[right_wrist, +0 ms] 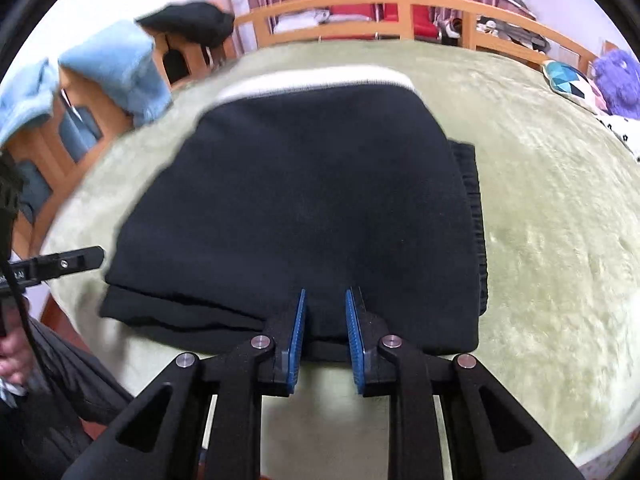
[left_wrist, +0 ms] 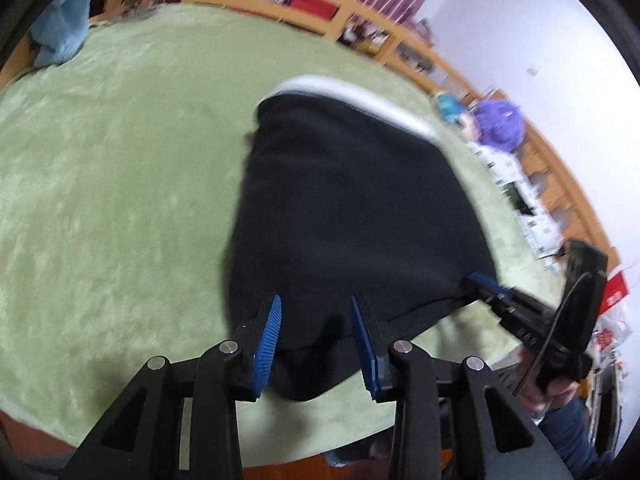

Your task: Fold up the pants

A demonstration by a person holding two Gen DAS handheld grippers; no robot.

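The black pants [left_wrist: 352, 208] lie folded into a compact stack on the green blanket, with a white stripe along the far edge; they also show in the right wrist view [right_wrist: 304, 200]. My left gripper [left_wrist: 316, 308] is open, its blue pads either side of the near left edge of the stack. My right gripper [right_wrist: 325, 300] is open with a narrower gap, its pads over the near edge of the stack. In the left wrist view the right gripper [left_wrist: 486, 282] sits at the stack's near right corner. The left gripper [right_wrist: 96, 256] shows at the left.
The green blanket [left_wrist: 120, 184] covers a bed with a wooden rail [right_wrist: 400, 4] behind. Light blue cloth [right_wrist: 116, 68] and a dark garment [right_wrist: 188, 20] hang at the left. A purple plush [right_wrist: 618, 76] and a patterned cushion [right_wrist: 568, 80] lie at the right.
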